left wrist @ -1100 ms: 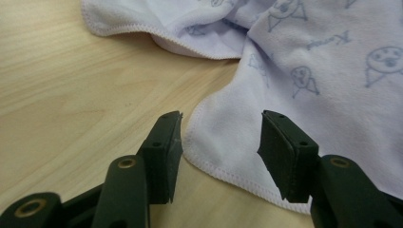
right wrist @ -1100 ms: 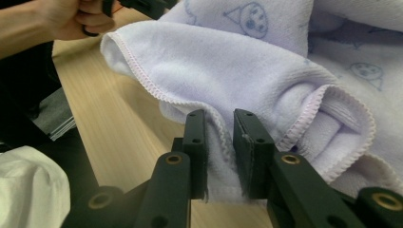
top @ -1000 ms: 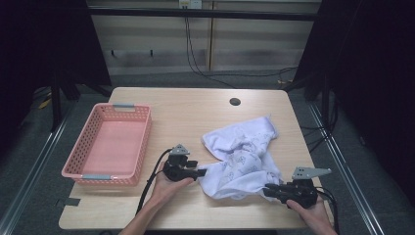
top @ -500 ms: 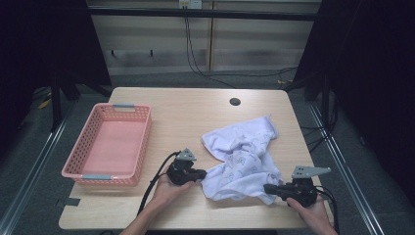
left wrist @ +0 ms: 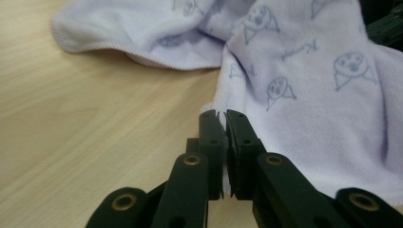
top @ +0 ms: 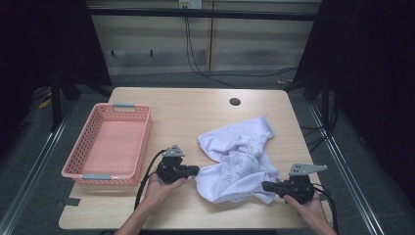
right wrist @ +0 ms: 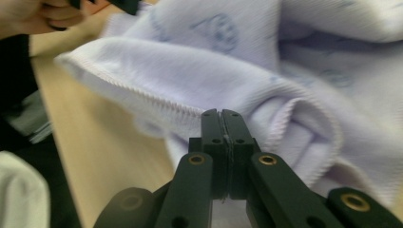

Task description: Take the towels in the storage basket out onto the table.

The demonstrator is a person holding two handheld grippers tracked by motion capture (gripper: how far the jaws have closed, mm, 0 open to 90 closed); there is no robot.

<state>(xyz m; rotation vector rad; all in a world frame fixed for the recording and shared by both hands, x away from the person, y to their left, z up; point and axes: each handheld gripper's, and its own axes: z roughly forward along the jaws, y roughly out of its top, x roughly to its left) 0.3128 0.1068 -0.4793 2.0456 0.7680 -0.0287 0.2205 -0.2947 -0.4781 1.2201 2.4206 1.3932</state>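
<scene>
I have the lavender towel (top: 238, 164) pinched at two edges, so this looks like the grasp step before spreading or folding it. My left tool (left wrist: 224, 118) is clamped on the hem at the towel's 9 o'clock side, and its jaws have just been closing on that cloth. My right tool (right wrist: 222, 116) bites the stitched hem near 4 o'clock, having likewise just closed. The towel lies crumpled right of centre on the tabletop (top: 195, 112), the pink basket (top: 78, 164) away at 9 o'clock. Next, I judge, calls for lifting both hands evenly and drawing apart to pull the cloth flat.
</scene>
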